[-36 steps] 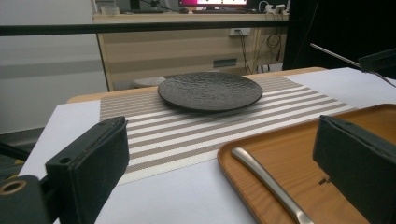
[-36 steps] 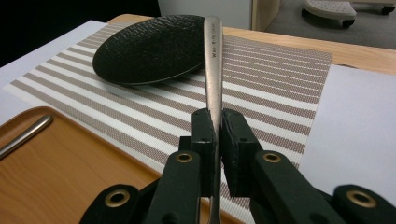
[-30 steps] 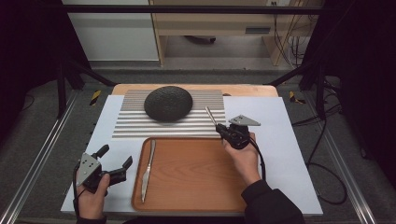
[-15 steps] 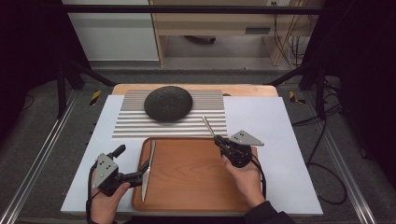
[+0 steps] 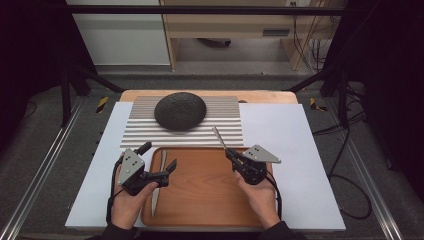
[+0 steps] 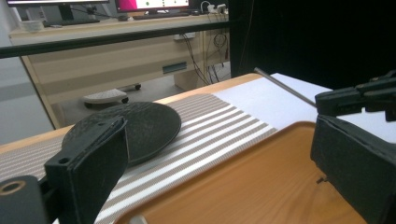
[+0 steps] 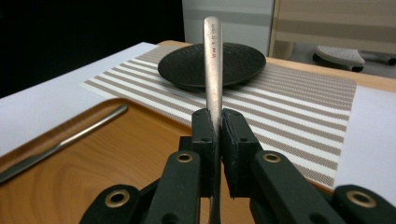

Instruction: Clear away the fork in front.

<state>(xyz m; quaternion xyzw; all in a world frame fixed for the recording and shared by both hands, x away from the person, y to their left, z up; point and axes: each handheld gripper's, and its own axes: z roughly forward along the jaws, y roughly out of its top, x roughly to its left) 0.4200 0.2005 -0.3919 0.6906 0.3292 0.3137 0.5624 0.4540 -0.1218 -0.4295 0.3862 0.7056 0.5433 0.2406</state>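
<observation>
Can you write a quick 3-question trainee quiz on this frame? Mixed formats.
1. True or false: the right gripper is shut on the handle of a metal utensil.
2. Multiple choice: where does the knife lie? A) on the black plate B) along the left side of the wooden tray C) on the white sheet right of the tray
3. Short answer: what does the black plate rest on?

Key:
1. True; the handle stands clamped between its pads.
2. B; it lies on the wooden tray, just by the open left gripper, which holds nothing.
3. The striped placemat, beyond the tray.
</observation>
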